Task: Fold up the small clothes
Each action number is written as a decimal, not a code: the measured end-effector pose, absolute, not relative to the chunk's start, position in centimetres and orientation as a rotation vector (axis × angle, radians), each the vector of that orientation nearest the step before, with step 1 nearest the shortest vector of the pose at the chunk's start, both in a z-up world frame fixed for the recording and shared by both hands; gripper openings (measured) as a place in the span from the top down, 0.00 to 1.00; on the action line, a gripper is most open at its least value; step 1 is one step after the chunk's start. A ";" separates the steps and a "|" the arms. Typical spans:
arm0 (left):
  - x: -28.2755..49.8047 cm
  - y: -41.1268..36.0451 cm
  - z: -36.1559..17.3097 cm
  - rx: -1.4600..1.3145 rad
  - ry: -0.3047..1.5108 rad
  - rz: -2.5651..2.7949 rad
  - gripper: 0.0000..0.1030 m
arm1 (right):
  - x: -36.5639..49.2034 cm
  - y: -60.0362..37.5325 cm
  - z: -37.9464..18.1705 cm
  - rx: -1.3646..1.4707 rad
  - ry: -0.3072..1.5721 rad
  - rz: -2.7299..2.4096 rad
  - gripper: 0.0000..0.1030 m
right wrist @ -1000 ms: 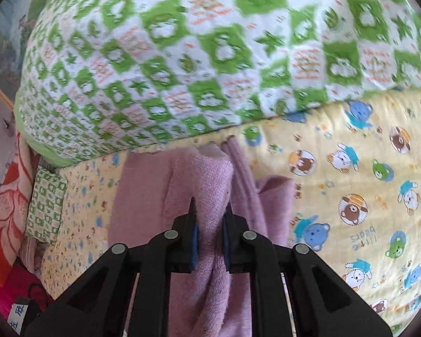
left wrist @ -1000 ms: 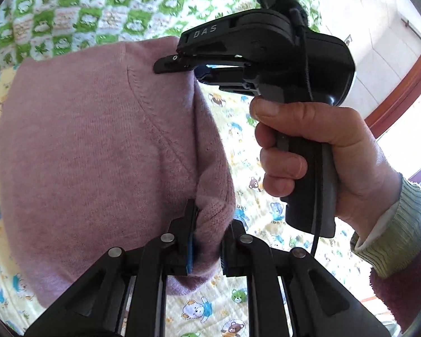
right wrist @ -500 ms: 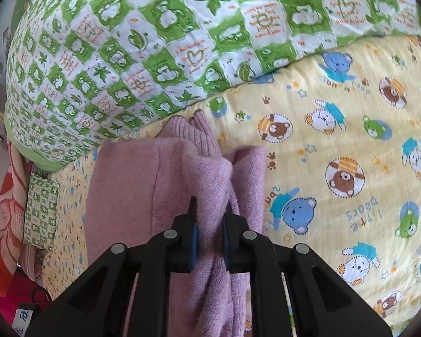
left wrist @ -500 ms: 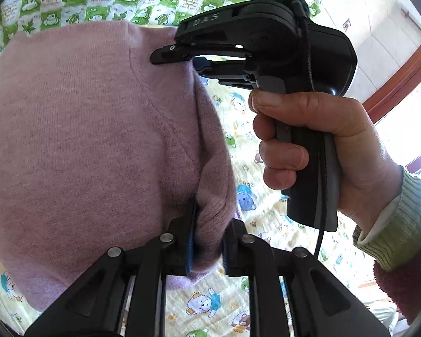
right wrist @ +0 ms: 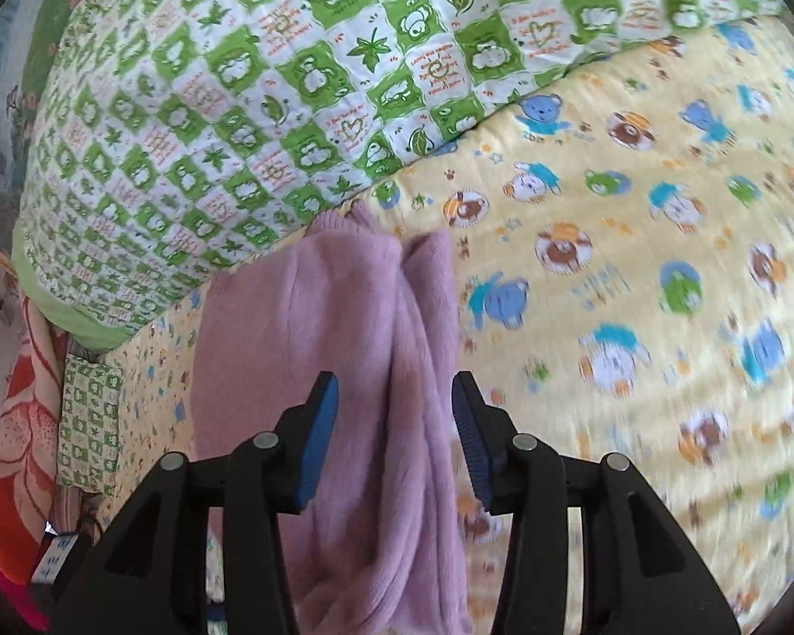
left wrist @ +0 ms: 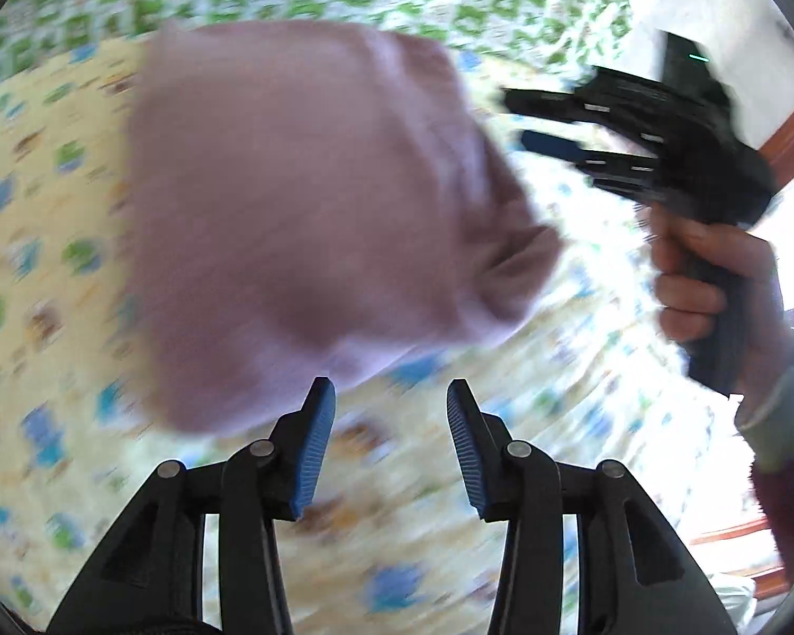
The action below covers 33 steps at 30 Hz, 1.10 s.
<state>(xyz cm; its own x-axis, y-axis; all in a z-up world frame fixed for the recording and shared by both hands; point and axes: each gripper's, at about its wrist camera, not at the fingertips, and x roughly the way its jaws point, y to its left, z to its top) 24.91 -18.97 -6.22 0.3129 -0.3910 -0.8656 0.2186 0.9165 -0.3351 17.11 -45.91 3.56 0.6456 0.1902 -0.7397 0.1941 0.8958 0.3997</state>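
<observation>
The pink sweater (left wrist: pixel 301 222) is seen folded into a compact bundle on the yellow sheet (left wrist: pixel 42 243), near the green quilt (right wrist: pixel 227 95). The left gripper (left wrist: pixel 391 439) is opening, nothing between its jaws. The right gripper (right wrist: pixel 394 444) is opening too, cloth between but unpressed. Only tidying seems left.

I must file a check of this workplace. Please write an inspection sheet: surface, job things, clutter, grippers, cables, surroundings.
Surface: yellow bear-print sheet, soft.
Job's things: pink knit garment lying folded on the sheet.
Clutter: green checked quilt behind the garment.
Grippers: left gripper jaws opening, nothing between; right gripper jaws opening over the garment, pads off it.
Cables: nothing seen.
Surroundings: orange patterned cloth at the bed's edge; wooden frame.
</observation>
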 end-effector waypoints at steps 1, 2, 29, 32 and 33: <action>24.7 -18.3 -6.6 -0.164 1.195 -0.388 0.56 | 16.3 -45.5 3.7 0.469 0.875 0.005 0.55; 24.5 -17.4 -7.2 -0.169 1.207 -0.372 0.55 | 15.5 -44.8 3.9 0.458 0.872 0.017 0.55; 26.8 -13.1 -11.8 -0.198 1.219 -0.223 0.85 | 14.3 -37.9 -1.3 0.178 1.058 0.044 0.56; 26.6 -13.6 -10.8 -0.164 1.185 -0.248 0.84 | 14.7 -37.8 -0.9 0.151 1.061 0.036 0.56; 26.5 -13.1 -10.4 -0.151 1.189 -0.247 0.84 | 14.8 -38.0 -0.7 0.173 1.054 0.044 0.56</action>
<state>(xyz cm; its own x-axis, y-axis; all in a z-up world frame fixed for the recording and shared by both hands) 26.48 -13.12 -10.40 0.3506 -0.2687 -0.8971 0.1106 0.9631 -0.2453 14.80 -38.05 -0.70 0.4949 0.1187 -0.8608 0.0472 0.9855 0.1630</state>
